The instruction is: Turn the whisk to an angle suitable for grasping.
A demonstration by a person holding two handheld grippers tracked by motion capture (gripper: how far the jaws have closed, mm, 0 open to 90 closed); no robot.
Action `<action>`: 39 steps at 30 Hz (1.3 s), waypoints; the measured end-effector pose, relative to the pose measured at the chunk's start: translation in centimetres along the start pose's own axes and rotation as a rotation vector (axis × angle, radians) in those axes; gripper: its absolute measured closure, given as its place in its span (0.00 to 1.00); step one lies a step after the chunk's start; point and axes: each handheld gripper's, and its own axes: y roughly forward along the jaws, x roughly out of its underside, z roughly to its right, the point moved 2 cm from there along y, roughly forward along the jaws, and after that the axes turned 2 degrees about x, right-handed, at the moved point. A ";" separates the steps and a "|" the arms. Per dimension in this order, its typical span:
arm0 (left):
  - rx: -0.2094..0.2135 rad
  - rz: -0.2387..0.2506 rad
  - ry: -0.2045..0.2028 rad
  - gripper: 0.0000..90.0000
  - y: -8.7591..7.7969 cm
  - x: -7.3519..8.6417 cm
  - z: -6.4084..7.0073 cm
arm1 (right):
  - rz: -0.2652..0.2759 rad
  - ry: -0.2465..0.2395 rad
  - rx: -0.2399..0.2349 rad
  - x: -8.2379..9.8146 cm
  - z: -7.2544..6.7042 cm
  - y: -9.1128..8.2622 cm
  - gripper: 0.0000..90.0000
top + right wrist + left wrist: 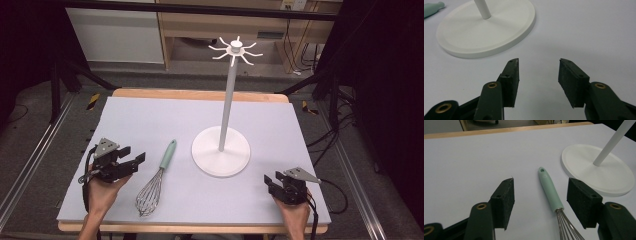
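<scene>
Both tools parked at the near corners, nothing grabbed.

Left tool [131,159] and right tool [270,183] both have jaws spread wide with nothing between them. The whisk [156,182] with the mint handle lies flat on the counter [150,115], between the left tool and the white hook stand [221,150], touching neither.

Mint-green-handled whisk [156,185], white stand [221,150], pale grey mat [150,120], black jaws.
</scene>
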 end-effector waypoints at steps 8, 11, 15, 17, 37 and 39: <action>0.002 -0.049 0.026 0.43 1.0 -1.0 0.4 | 0.002 0.004 0.001 -0.1 0.1 0.0 0.58; 0.001 -0.069 0.035 0.43 1.4 -1.3 0.5 | -0.001 0.002 -0.002 -0.1 0.1 0.0 0.58; 0.001 -0.095 0.054 0.44 1.9 -1.5 0.8 | -0.006 0.000 -0.003 0.0 0.0 0.1 0.58; 0.002 -0.114 0.055 0.44 2.4 -1.7 0.8 | -0.005 0.003 -0.006 -0.1 0.0 0.1 0.57; 0.012 -0.237 0.084 0.43 6.2 -0.5 1.6 | -0.007 -0.001 -0.016 0.1 -0.3 0.1 0.57; 0.012 -0.244 0.083 0.43 6.4 -0.5 1.6 | -0.007 -0.007 -0.015 0.1 -0.3 0.2 0.57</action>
